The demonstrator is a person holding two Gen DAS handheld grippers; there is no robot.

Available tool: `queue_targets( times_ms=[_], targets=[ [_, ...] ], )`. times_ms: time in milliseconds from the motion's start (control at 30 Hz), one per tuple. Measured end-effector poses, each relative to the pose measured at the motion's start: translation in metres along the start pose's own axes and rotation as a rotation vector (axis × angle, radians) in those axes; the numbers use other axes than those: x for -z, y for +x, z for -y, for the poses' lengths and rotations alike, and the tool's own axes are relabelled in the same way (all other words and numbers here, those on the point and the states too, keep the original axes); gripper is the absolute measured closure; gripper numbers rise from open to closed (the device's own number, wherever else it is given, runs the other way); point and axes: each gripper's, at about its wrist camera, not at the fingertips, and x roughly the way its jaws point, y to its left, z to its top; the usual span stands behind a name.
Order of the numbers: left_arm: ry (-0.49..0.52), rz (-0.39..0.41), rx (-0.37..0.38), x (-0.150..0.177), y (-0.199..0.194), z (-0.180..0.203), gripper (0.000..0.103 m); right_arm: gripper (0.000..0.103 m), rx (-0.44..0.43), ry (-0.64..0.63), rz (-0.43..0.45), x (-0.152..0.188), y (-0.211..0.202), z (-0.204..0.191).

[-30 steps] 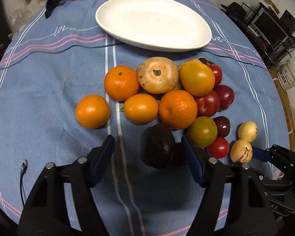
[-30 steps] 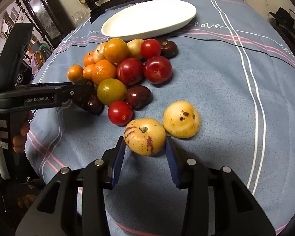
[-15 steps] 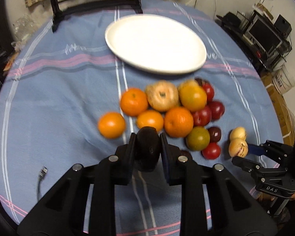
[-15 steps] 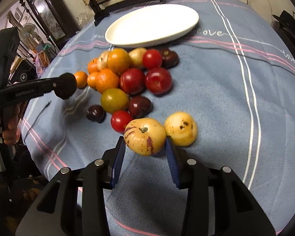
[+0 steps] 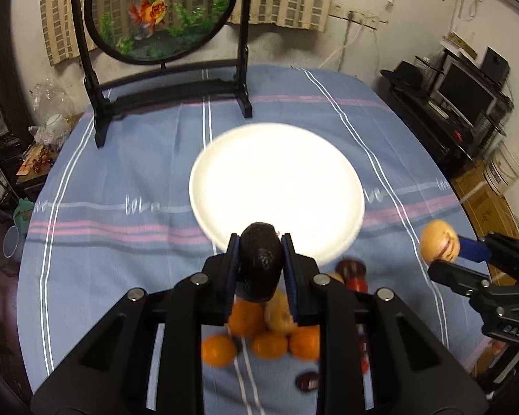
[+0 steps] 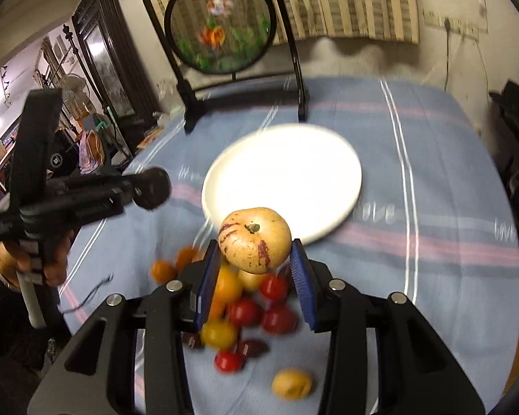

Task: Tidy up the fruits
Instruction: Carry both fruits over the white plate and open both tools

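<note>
My left gripper (image 5: pixel 260 259) is shut on a dark avocado (image 5: pixel 260 263) and holds it in the air above the fruit pile, just short of the white plate (image 5: pixel 276 186). My right gripper (image 6: pixel 256 263) is shut on a yellow purple-streaked melon (image 6: pixel 254 239), also lifted, near the plate's (image 6: pixel 283 176) front rim. The melon also shows in the left wrist view (image 5: pixel 438 244). The left gripper with the avocado shows in the right wrist view (image 6: pixel 152 188). Below lie several oranges (image 5: pixel 270 344), red tomatoes (image 6: pixel 276 318) and a second yellow melon (image 6: pixel 291 383). The plate is empty.
A round goldfish screen on a black stand (image 5: pixel 162 14) stands at the table's far edge behind the plate. The blue striped tablecloth (image 5: pixel 121 204) covers the round table. Shelves with electronics (image 5: pixel 467 97) are off the right side.
Both grippers have risen from the table toward the plate, carrying their fruit. The left closed on the avocado a second ago; the right closed on the melon and lifted it.
</note>
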Motion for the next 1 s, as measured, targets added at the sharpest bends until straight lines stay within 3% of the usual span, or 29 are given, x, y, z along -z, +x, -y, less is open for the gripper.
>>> queue_targets(
  times_ms=[200, 333, 1000],
  targets=[
    [-0.022, -0.023, -0.021, -0.032, 0.036, 0.002, 0.079, 0.061, 0.024, -0.021, 0.022, -0.051, 0.030, 0.010],
    [-0.020, -0.044, -0.037, -0.044, 0.059, -0.001, 0.079, 0.061, 0.029, -0.014, 0.006, -0.066, 0.052, 0.021],
    [0.018, -0.166, -0.088, -0.055, 0.142, -0.007, 0.076, 0.061, 0.031, -0.029, -0.167, -0.081, 0.149, 0.046]
  ],
)
